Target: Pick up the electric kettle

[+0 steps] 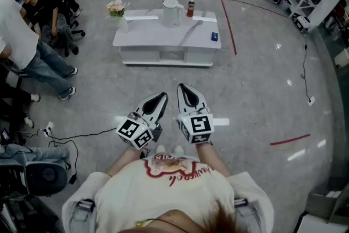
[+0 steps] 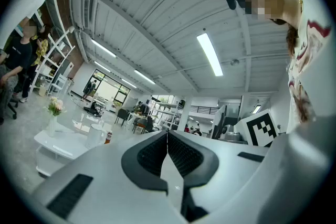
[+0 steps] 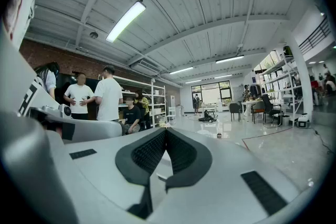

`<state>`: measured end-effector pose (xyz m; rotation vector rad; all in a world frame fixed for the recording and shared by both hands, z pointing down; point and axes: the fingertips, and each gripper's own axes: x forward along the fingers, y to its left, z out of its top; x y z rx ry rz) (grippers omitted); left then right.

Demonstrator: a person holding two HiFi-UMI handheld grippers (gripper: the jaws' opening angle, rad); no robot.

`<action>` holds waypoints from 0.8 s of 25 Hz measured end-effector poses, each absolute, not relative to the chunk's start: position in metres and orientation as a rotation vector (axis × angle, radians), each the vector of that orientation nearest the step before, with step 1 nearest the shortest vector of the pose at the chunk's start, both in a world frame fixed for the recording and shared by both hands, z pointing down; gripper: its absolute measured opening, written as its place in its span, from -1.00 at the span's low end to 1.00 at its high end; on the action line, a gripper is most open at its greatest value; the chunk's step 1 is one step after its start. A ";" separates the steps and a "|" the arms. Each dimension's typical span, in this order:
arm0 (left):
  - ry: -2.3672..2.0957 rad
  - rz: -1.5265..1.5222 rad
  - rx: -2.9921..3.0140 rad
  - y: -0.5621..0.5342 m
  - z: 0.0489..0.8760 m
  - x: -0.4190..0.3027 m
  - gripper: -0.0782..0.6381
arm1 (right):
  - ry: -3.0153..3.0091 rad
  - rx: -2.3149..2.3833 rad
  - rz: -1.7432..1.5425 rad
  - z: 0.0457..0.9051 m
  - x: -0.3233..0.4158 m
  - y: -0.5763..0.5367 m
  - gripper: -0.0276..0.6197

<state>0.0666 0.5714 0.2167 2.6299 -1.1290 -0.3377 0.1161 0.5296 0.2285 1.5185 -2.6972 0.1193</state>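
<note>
tongs are pressed together on both sides: the left tongs (image 1: pixel 162 96) and the right tongs (image 1: pixel 182 88) each show, in their own views, ribbed pads (image 2: pixel 149 155) meeting in a thin line with nothing between them. they are held side by side, close to the person's body, over the grey floor (image 1: pixel 256 95) and well apart from the near edge of the low white desk (image 1: pixel 163 41). the white electric kettle (image 1: pixel 172 12) stands upright near the middle of the desk's far edge, with a dark bottle (image 1: pixel 190 8) just beside it on the right. a vase of flowers (image 1: pixel 116 10) sits at the far left corner, and a small blue object (image 1: pixel 214 36) lies near the right edge. a red line (image 1: pixel 229 27) runs along the floor right of the desk.
</note>
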 end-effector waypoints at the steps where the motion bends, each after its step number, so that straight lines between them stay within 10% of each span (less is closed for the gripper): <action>1: -1.130 -0.339 2.630 0.570 0.216 0.066 -0.75 | -2.695 1.517 0.118 0.229 0.116 0.529 -0.87; 20: -1.124 -0.354 2.637 0.579 0.211 0.058 -0.75 | -2.748 1.508 0.106 0.224 0.105 0.536 -0.86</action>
